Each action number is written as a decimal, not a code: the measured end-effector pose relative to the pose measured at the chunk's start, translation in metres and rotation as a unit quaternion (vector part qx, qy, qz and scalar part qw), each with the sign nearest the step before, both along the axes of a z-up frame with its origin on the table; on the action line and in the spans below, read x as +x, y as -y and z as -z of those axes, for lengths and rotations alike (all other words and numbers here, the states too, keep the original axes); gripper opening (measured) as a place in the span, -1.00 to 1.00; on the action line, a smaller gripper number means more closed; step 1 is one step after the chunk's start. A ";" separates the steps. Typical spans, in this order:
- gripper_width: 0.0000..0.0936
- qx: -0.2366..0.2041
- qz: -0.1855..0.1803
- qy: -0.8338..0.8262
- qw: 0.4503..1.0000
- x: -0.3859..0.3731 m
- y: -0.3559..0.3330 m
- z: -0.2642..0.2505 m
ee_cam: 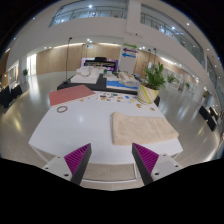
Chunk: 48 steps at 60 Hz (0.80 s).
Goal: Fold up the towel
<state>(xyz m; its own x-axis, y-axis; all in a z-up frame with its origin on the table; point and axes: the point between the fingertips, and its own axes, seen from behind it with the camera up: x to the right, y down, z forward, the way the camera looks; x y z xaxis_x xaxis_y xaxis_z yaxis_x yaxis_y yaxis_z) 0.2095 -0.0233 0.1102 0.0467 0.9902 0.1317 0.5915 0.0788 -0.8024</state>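
A beige towel (142, 128) lies flat on the white table (70, 122), ahead of my fingers and a little to the right. My gripper (112, 160) hovers above the table's near edge. Its two fingers with magenta pads (77, 157) stand wide apart with nothing between them. The towel's near edge lies just beyond the right finger.
A pink folded cloth (70, 95) lies at the table's far left, with a small dark ring (62, 109) near it. Small items (118, 98) are scattered at the far side. A potted plant (154, 77) stands at the far right. Chairs and other tables stand beyond.
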 end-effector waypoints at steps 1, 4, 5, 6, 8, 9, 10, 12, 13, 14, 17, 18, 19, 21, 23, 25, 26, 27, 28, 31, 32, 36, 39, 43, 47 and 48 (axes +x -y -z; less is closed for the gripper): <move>0.83 0.001 0.000 -0.002 1.000 -0.008 -0.002 0.004; 0.83 0.007 -0.005 -0.010 1.000 -0.032 -0.007 0.016; 0.82 0.007 -0.005 -0.011 1.000 -0.041 -0.010 0.021; 0.82 0.007 -0.003 -0.011 1.000 -0.049 -0.012 0.026; 0.83 0.008 0.000 -0.007 1.000 -0.048 -0.013 0.030; 0.82 0.009 0.002 -0.006 1.000 -0.058 -0.016 0.037; 0.82 0.009 0.004 -0.005 1.000 -0.071 -0.018 0.044; 0.82 0.007 0.007 -0.002 1.000 -0.087 -0.023 0.056; 0.82 0.006 0.007 -0.001 1.000 -0.096 -0.025 0.062; 0.82 0.005 0.006 0.002 1.000 -0.105 -0.026 0.068; 0.82 -0.001 0.001 0.007 1.000 -0.120 -0.028 0.080; 0.82 -0.003 -0.001 0.006 1.000 -0.127 -0.028 0.083; 0.83 -0.005 -0.003 0.005 1.000 -0.135 -0.029 0.086; 0.83 -0.006 -0.007 0.004 1.000 -0.149 -0.031 0.092; 0.82 -0.001 -0.009 0.009 1.000 -0.162 -0.034 0.101; 0.83 0.004 -0.008 0.016 1.000 -0.168 -0.038 0.108; 0.83 0.007 -0.008 0.019 1.000 -0.172 -0.040 0.112; 0.83 0.010 -0.008 0.022 1.000 -0.176 -0.041 0.115; 0.83 0.013 -0.009 0.026 1.000 -0.178 -0.043 0.118; 0.74 0.004 -0.016 0.020 1.000 -0.188 -0.042 0.119; 0.72 0.002 -0.018 0.024 1.000 -0.188 -0.041 0.120; 0.05 -0.005 -0.031 0.037 0.999 -0.190 -0.036 0.125; -0.69 0.029 -0.012 0.043 0.999 -0.191 -0.057 0.124; -0.98 0.033 -0.017 0.049 0.998 -0.190 -0.059 0.125; -0.98 0.024 -0.032 0.059 0.997 -0.190 -0.057 0.119; -0.98 0.016 -0.035 0.059 0.998 -0.191 -0.058 0.114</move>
<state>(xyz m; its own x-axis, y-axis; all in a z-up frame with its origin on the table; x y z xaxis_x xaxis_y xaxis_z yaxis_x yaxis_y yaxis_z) 0.0181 0.0342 -0.0038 -0.0392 0.9856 0.1642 0.6739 0.1474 -0.7239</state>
